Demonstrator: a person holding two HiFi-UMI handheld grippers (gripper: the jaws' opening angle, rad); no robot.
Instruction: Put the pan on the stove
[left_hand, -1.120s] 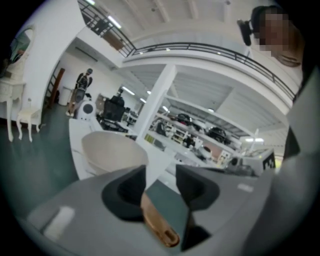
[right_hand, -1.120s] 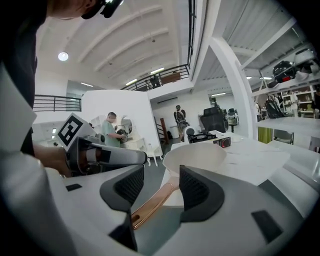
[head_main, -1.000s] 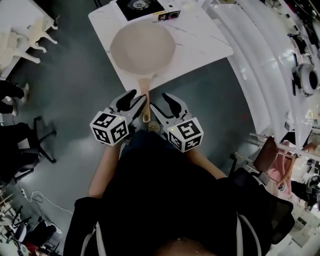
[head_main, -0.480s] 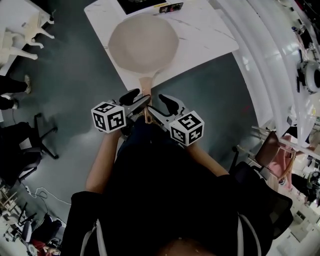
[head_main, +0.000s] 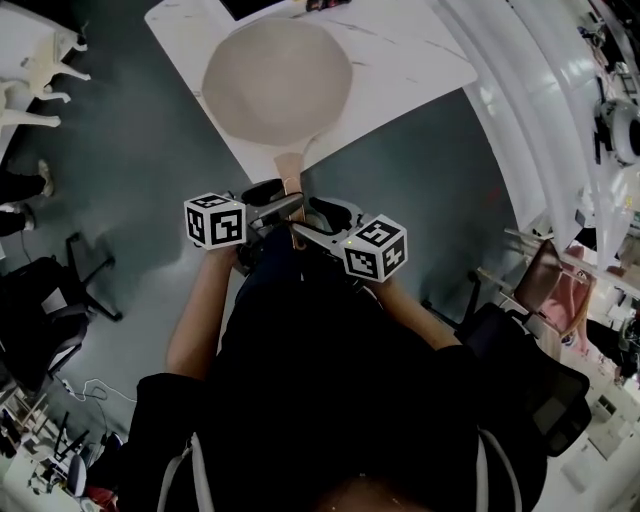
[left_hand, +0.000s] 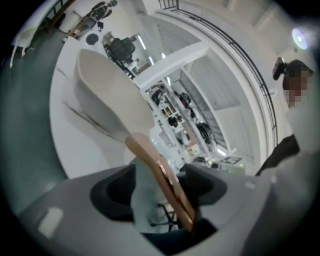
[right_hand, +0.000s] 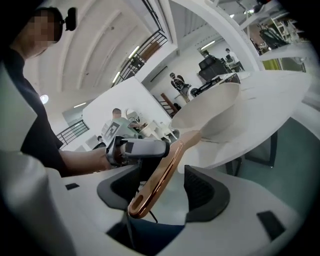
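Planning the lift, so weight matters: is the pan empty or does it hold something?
Empty. In the head view the pan shows a bare, pale inside, with nothing lying in it.

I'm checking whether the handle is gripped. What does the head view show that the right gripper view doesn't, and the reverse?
Only the head view: the pan's whole round bowl from above, sitting at the white table's corner, and a black office chair. Only the right gripper view: the right gripper's jaws apart, just opened, with the copper handle between them unpinched, and the handle's hang hole. Both: pan, handle, table.
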